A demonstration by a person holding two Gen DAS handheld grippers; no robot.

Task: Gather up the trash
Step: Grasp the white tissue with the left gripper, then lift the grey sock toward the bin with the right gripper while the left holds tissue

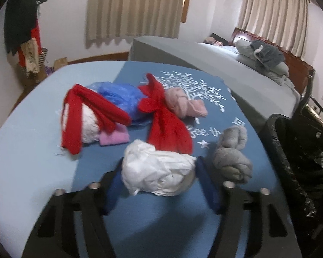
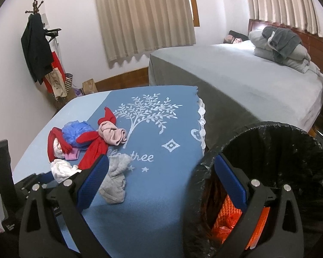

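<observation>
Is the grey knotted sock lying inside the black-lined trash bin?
No, the grey knotted sock lies on the blue tree-print cloth, beside the black-lined trash bin and outside it.

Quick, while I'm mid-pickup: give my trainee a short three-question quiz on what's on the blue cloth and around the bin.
1. True or false: the crumpled white paper wad lies between the fingers of the left gripper.
2. What lies just right of that wad in the left wrist view? A) knotted grey sock B) green bottle C) metal spoon
3. Fill in: the round bin is lined with a ___ plastic bag.

Key: 1 true. 2 A. 3 black.
</observation>
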